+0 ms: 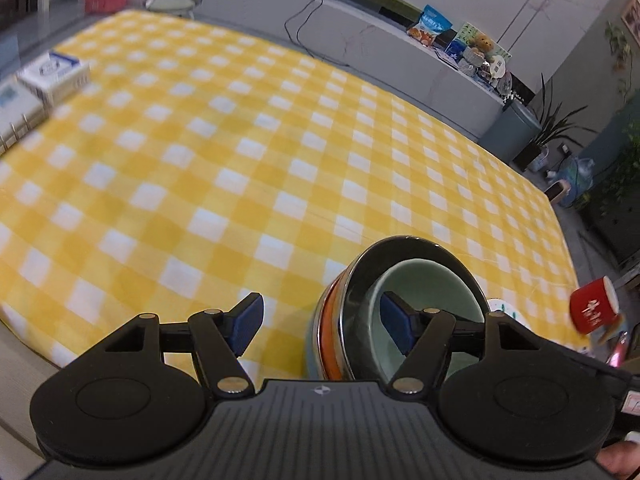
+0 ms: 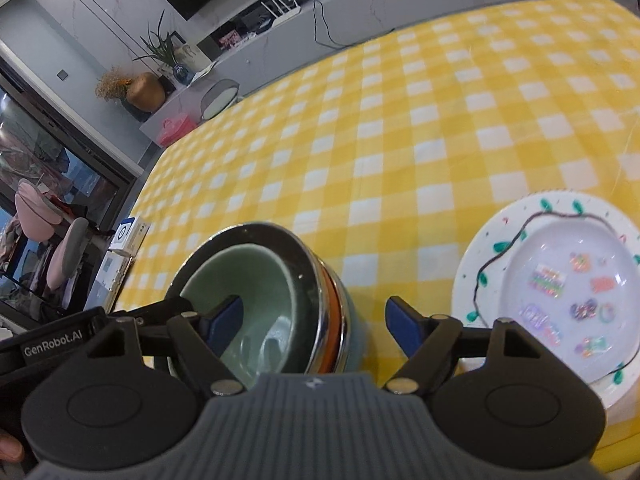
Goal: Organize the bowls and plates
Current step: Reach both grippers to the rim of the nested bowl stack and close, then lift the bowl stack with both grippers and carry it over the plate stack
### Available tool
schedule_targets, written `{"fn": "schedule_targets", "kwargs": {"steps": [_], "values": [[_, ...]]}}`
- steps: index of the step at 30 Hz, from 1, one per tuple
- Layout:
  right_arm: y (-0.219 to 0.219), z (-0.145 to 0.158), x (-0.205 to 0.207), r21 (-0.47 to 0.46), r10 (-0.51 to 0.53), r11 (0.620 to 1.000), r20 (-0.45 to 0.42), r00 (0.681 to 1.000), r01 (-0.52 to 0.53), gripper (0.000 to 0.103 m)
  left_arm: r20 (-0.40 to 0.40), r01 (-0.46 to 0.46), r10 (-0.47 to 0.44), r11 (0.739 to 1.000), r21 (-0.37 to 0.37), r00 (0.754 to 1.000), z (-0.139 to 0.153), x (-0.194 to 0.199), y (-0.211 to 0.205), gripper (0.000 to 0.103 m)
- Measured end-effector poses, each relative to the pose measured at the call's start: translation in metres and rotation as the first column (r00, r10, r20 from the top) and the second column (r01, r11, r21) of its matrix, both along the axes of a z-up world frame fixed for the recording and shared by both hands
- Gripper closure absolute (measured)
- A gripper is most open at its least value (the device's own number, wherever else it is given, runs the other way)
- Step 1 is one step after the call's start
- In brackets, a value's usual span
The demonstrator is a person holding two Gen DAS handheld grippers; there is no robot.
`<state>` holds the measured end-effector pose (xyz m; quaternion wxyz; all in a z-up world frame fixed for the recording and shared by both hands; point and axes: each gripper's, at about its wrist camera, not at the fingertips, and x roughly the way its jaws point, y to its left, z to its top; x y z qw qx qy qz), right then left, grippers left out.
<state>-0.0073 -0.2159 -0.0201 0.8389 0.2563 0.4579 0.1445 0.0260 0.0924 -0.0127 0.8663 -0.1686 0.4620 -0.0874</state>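
Observation:
A stack of bowls (image 1: 352, 280) stands near the front edge of the yellow checked table (image 1: 240, 160). A pale green bowl (image 2: 260, 280) sits inside a steel bowl (image 2: 280, 232), with orange and blue bowls under them. My left gripper (image 1: 323, 326) is open astride the stack's left wall, its right pad over the green bowl. My right gripper (image 2: 315, 324) is open astride the stack's right wall, its left pad over the green bowl. No pad visibly presses on a rim. A white decorated plate (image 2: 560, 280) lies just right of the stack.
A red mug (image 1: 594, 306) stands near the table's right corner. White boxes (image 1: 56, 76) and a binder (image 1: 12, 116) lie at the far left edge. The checked cloth stretches away behind the stack. A grey counter (image 1: 360, 20) with snack bags runs behind the table.

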Motion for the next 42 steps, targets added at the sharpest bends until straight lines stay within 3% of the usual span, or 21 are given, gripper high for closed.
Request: {"fn": "schedule_targets", "kwargs": {"steps": [5,13,16,20,24,42], "values": [[-0.001,-0.013,0.005,0.045,-0.002,0.999,-0.045,0.999,0.004,0.027,-0.056,-0.018,0.013,0.995,-0.097,0.998,-0.017,0.006,0.011,0.027],[-0.002,-0.024,0.009,0.089,-0.002,0.996,-0.096,0.995,0.010,0.037,-0.120,-0.008,-0.013,0.986,-0.169,0.993,-0.034,0.014,0.011,0.033],[-0.003,-0.025,0.008,0.093,-0.001,0.996,-0.100,0.995,0.010,0.040,-0.130,0.003,-0.023,0.988,-0.154,0.991,-0.037,0.015,0.006,0.038],[-0.004,-0.028,0.008,0.099,0.001,0.995,-0.115,0.993,0.010,0.053,-0.135,0.012,-0.030,0.991,-0.134,0.990,-0.039,0.014,0.002,0.041],[-0.006,-0.028,0.006,0.100,0.000,0.995,-0.116,0.993,0.011,0.054,-0.132,0.021,-0.041,0.988,-0.151,0.990,-0.038,0.014,0.001,0.049],[-0.017,-0.030,0.001,0.138,-0.045,0.988,-0.144,0.989,0.065,0.056,-0.116,0.016,-0.030,0.993,-0.121,0.993,-0.034,0.011,-0.007,0.050]]}}
